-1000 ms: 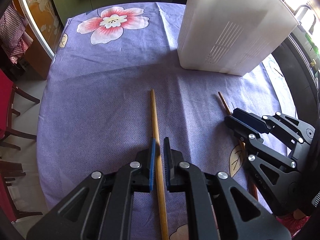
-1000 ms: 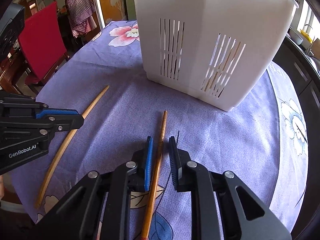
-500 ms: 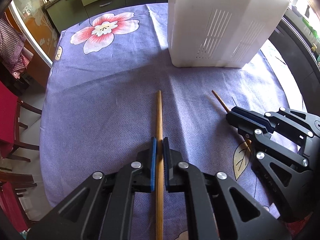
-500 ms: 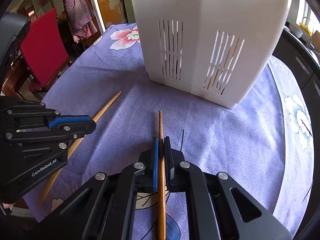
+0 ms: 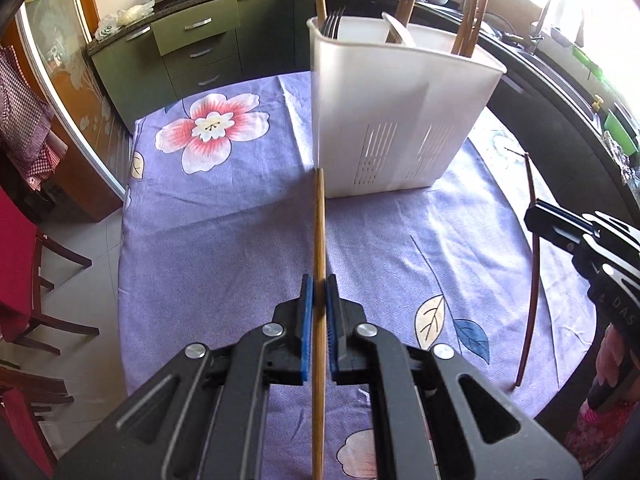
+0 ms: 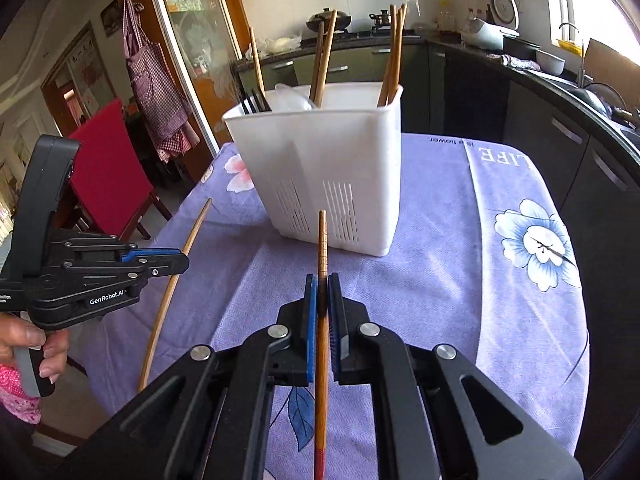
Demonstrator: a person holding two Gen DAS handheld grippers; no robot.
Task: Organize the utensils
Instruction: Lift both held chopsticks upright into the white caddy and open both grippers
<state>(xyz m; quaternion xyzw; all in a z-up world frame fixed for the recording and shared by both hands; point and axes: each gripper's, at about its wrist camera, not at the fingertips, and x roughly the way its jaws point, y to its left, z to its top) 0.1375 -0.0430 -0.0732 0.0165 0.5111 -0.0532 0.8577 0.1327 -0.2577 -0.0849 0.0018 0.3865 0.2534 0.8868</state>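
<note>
Only the right wrist view shows the left tool clamping its pale chopstick mid-length.

Both chopsticks' rear ends cut off.

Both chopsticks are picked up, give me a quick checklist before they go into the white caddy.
1. Left tongs shut on light chopstick: ok.
2. Right tongs shut on dark chopstick: ok.
3. Both chopsticks lifted off the purple tablecloth: ok.
4. White utensil caddy upright: ok.
5. Room in the caddy's chopstick compartment: cannot tell.
</note>
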